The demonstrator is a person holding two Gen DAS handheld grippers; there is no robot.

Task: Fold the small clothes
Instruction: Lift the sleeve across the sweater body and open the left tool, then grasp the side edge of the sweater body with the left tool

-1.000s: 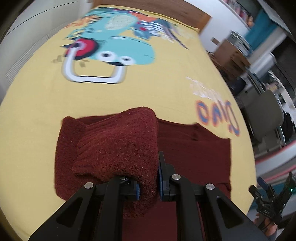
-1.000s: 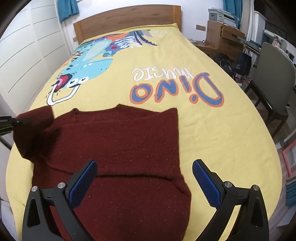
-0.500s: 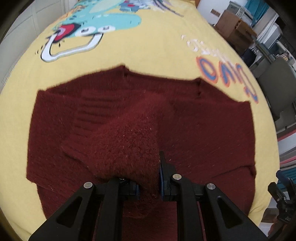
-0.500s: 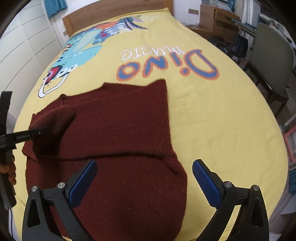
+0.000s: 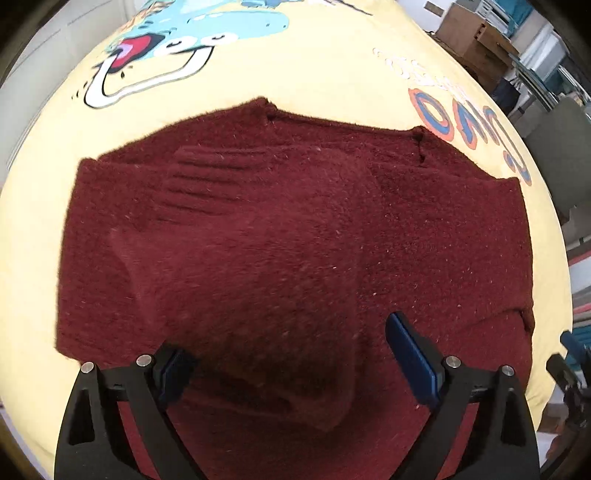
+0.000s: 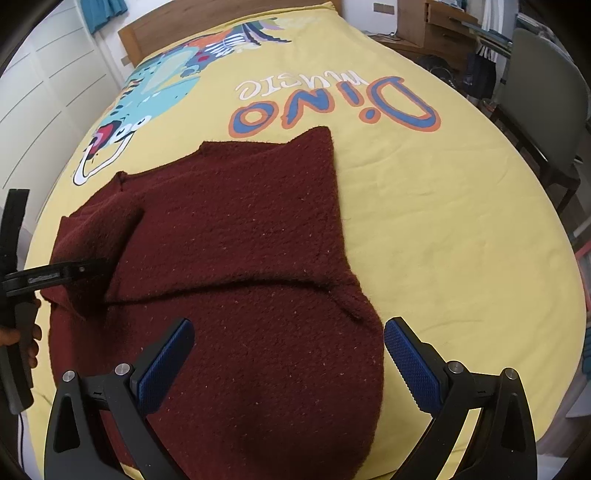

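A dark red knitted sweater [image 5: 424, 236] lies spread on the yellow bedspread [image 5: 314, 81]. One sleeve [image 5: 258, 277] is folded in across the body. My left gripper [image 5: 291, 358] hangs just over that sleeve. Its jaws are opening, and the blue pads stand apart on either side of the sleeve without pressing it. In the right wrist view the sweater [image 6: 240, 240] fills the lower middle, and its other sleeve lies folded over the front. My right gripper [image 6: 288, 354] is open above the sweater's near part. The left gripper [image 6: 55, 275] shows at the left edge, held by a hand.
The bedspread [image 6: 443, 206] carries a dinosaur print [image 6: 147, 96] and "Dino music" lettering [image 6: 332, 99]. A wooden headboard [image 6: 207, 18] stands at the far end. A grey chair [image 6: 543, 92] and a wooden cabinet [image 6: 443, 22] stand to the right of the bed. White wardrobe doors [image 6: 44, 96] line the left.
My left gripper came down with the sleeve pinched between its pads, laid it across the sweater's body, then let it go. My right gripper sank slightly and stayed open.
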